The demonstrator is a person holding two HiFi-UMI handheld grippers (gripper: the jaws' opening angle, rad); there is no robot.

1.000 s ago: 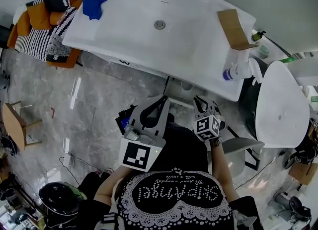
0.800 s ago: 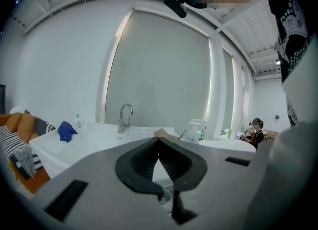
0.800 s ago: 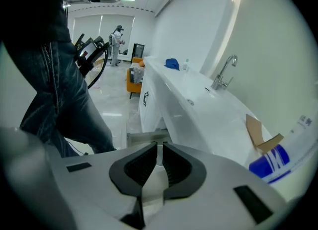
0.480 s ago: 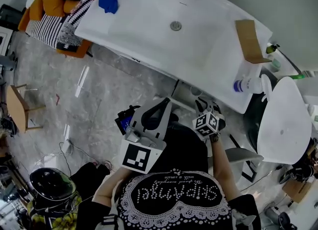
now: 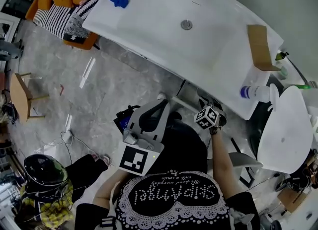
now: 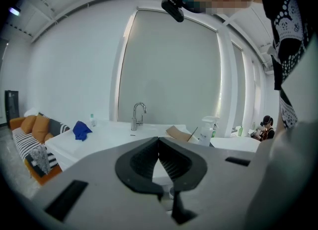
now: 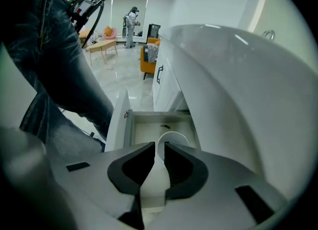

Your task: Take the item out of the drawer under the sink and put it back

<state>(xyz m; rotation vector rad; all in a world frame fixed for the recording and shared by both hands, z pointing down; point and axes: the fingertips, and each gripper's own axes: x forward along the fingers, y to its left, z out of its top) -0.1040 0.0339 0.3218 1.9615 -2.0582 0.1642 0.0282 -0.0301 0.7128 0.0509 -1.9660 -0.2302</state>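
The drawer (image 7: 149,122) stands pulled out below the front edge of the sink (image 7: 238,75). The task's thing, a white round container (image 7: 174,135), sits inside it, under the sink's overhang. The right hand-held gripper (image 7: 160,147) points steeply down into the drawer. Its jaws have just been opening and now stand a narrow gap apart, and the container's rim shows just past their tips, in line with the gap. Nothing shows the pads pressing on it, so it looks not yet gripped. The left hand-held gripper (image 6: 159,141) is out in front of the sink, aimed across its top, with its jaws closed tip to tip on nothing. The slim opening is probably the main risk: if it fails to straddle the rim, one jaw could land on top and tip the container or shove it deeper under the sink. A pinch on the thin wall could also slip on the lift, and the gripper body could strike the sink's edge.
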